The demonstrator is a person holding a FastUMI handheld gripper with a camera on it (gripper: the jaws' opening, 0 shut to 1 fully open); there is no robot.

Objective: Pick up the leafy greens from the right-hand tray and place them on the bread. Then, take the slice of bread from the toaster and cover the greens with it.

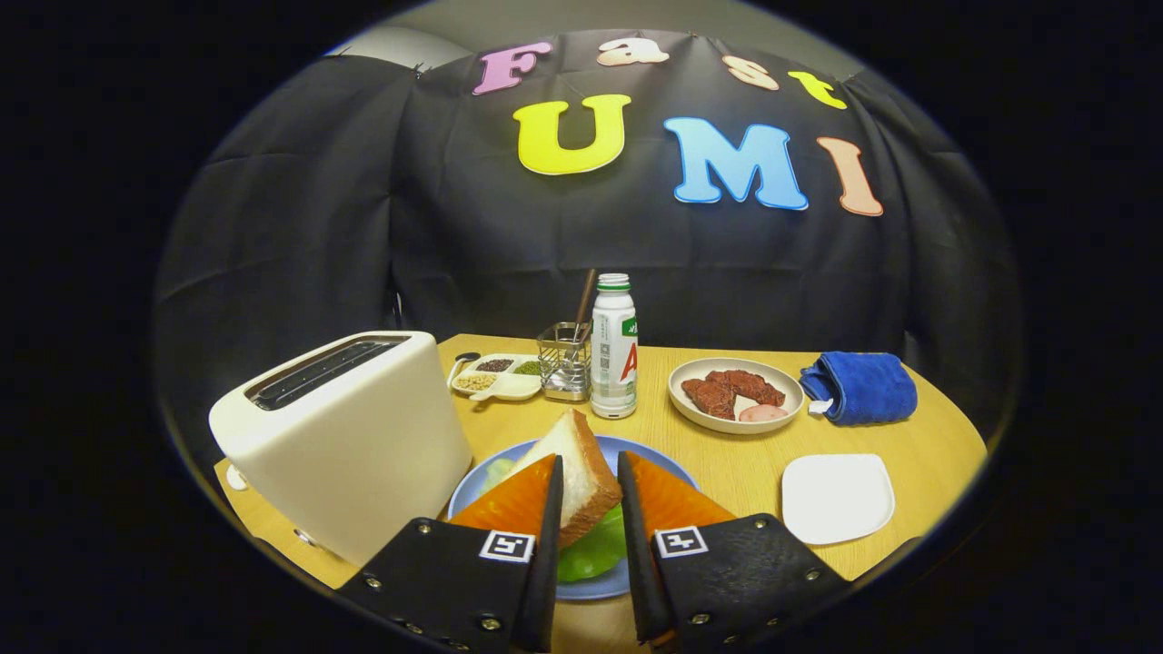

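Wood table w/ toaster beside blue plate. Gripper fingers clamped on bread slice, tilted over leafy greens on the plate.

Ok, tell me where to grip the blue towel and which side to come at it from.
Grip the blue towel across its thick rolled body, coming down from above with the fingers spanning its narrow width. It lies folded flat on the table, beside the plate of meat, so the sides offer little edge. The gripper currently appears to hold the bread slice.
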